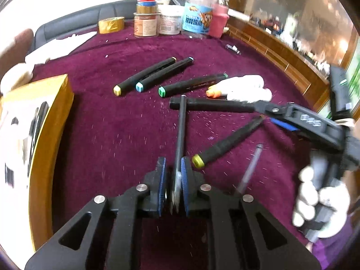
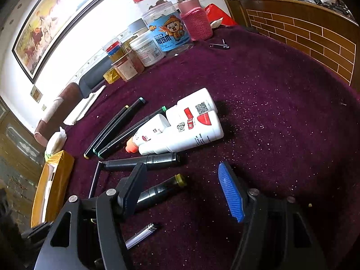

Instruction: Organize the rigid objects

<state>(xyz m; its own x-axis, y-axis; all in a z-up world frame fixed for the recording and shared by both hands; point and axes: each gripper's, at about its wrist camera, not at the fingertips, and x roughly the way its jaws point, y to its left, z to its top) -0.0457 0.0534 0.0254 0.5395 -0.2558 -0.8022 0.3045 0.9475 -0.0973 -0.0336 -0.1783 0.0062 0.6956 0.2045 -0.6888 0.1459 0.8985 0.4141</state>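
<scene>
My left gripper [image 1: 173, 168] is shut on a thin black pen [image 1: 181, 126] that points away over the purple cloth. Three black markers [image 1: 157, 75] lie side by side beyond it, next to two white glue bottles [image 1: 243, 87]. A black marker [image 1: 211, 104] lies across the pen's tip, and a yellow-capped marker [image 1: 225, 144] lies to the right. My right gripper [image 2: 180, 186] is open and empty, low over the yellow-capped marker [image 2: 162, 190] and near the black marker [image 2: 144, 160]. The glue bottles [image 2: 186, 126] lie ahead of it. A clear pen [image 2: 141, 235] lies under it.
A yellow box [image 1: 40, 135] stands at the left edge of the table. Jars, tape rolls and a pink-sleeved bottle [image 2: 195, 20] stand at the back. A nail clipper [image 2: 219, 45] lies near them. A wooden brick-pattern wall [image 2: 303, 38] borders the right.
</scene>
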